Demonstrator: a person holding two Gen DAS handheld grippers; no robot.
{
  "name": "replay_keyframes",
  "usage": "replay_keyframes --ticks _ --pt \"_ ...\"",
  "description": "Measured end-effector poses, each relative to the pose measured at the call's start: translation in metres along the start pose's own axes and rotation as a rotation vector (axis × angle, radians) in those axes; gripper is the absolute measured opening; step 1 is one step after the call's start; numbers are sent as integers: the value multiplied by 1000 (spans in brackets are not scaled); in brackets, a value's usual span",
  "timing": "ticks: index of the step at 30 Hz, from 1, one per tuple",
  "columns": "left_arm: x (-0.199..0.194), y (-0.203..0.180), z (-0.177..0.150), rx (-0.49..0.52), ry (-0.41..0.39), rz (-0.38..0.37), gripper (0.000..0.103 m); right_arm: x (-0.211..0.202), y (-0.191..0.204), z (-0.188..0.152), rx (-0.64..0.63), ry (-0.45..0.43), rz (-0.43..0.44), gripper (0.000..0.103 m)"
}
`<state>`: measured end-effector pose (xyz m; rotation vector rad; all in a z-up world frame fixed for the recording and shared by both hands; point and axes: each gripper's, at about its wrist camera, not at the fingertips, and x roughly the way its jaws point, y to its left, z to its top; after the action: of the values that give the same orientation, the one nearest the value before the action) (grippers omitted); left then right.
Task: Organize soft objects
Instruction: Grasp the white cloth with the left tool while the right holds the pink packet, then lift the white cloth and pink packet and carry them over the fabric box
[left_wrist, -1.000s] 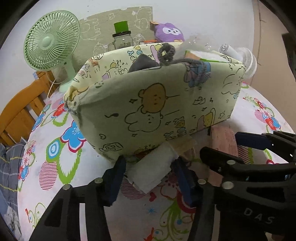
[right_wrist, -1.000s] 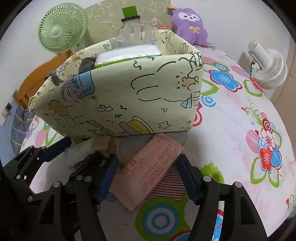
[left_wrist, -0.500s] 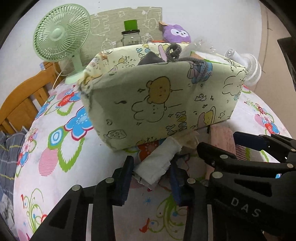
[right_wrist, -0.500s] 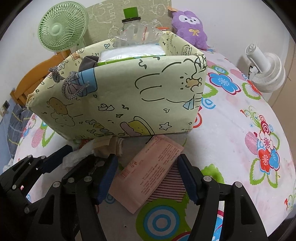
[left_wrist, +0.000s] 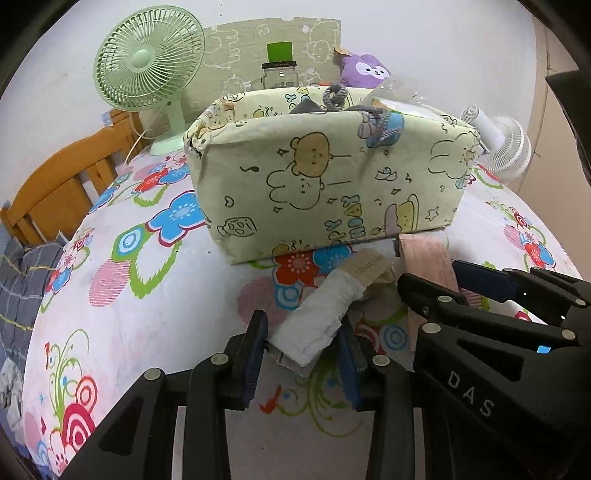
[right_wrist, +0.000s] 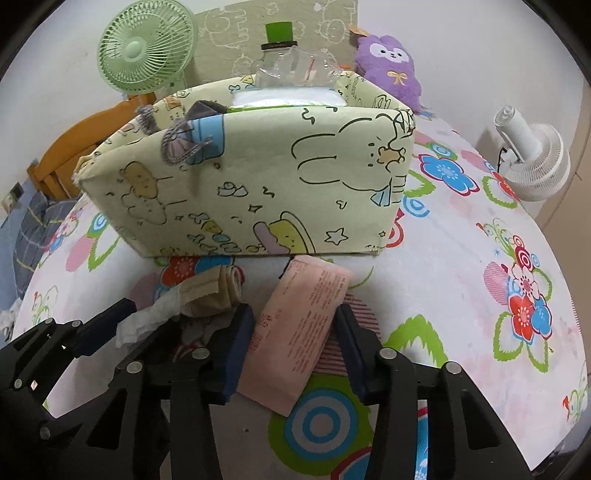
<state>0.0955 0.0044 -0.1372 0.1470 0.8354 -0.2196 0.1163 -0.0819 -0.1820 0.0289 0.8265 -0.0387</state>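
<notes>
Left gripper (left_wrist: 301, 345) jaws clamp white pad (left_wrist: 319, 319); right gripper (right_wrist: 293, 341) jaws just closing around pink packet (right_wrist: 301, 332)

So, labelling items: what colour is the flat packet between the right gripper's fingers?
Pale pink packet with small red print, clearest in the right wrist view.

Background stuff only: mint-green desk fan (left_wrist: 147, 70) upper left, standing on table edge. Wooden chair back (left_wrist: 62, 184) at left, just behind table. Floral tablecloth (left_wrist: 122, 280), big blue, red and pink flowers, covers whole tabletop. Clear bottle with green cap (right_wrist: 279, 48) top centre. Purple plush toy (right_wrist: 388, 70) upper right, by wall. White fan (right_wrist: 532, 162) lying at right edge. Beige cartoon-print panel (left_wrist: 236, 55) against wall. Grey plaid cloth (left_wrist: 18, 284) far left, lower than tabletop.
</notes>
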Motion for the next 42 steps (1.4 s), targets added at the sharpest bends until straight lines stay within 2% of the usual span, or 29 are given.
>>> replay_keyframes --ticks 12,21,42 --pt "-13 1 -13 -50 -6 3 31 -22 8 -12 -44 -36 38 44" --pt "-29 -4 -15 -52 -51 22 29 -38 7 -15 -45 -66 43 44" --pt "-68 -13 7 -81 -130 25 28 -87 -1 2 -56 -179 31 44"
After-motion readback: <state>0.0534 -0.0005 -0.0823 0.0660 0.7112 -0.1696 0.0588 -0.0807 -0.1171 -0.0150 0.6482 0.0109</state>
